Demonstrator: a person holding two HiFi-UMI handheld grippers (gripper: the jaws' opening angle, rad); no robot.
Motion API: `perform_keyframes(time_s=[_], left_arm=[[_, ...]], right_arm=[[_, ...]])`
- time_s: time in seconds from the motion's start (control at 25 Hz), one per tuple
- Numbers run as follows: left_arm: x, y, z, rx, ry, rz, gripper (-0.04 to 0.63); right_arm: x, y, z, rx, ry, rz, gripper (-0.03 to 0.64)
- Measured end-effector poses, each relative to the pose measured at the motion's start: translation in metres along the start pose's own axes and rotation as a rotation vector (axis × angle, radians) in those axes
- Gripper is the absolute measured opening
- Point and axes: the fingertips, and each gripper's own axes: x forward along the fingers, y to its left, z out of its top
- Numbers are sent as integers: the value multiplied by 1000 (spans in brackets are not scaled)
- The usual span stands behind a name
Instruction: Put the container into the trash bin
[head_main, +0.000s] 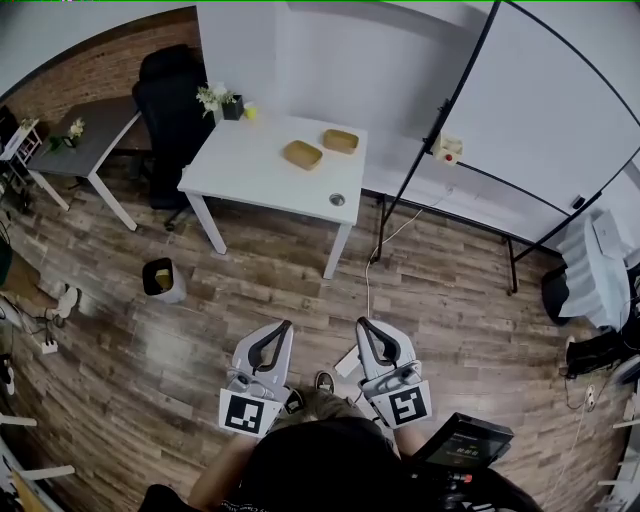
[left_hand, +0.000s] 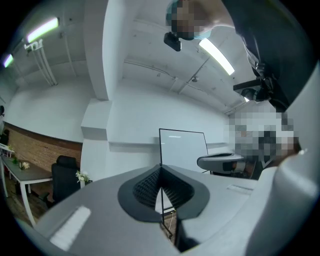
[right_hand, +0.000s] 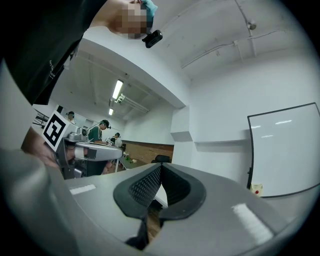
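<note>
Grippers shut and empty, well short of the table.

The left gripper (head_main: 284, 328) and right gripper (head_main: 364, 326) are held level, side by side, above the wood floor (head_main: 440, 300). Each has its jaws pressed together with nothing between them. A tan container (head_main: 302, 154) lies on the white table (head_main: 250, 170), well ahead of both sets of fingertips. A second container (head_main: 340, 141) lies just behind it to the right, and the two do not touch. The black bin (head_main: 160, 278) stands on the floor left of the table's near legs. It is well apart from the containers, and ahead and to the left of the left gripper. A whiteboard (head_main: 560, 110) stands at right.
</note>
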Motion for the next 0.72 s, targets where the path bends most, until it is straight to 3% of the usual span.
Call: perform_keyframes(time_s=[0.36, 0.72], left_arm=[[22, 31, -15, -8, 32, 16, 2], [114, 55, -35, 30, 109, 38, 2]], right_arm=[[34, -13, -21, 12, 33, -16, 9], [95, -85, -47, 54, 17, 17, 9]])
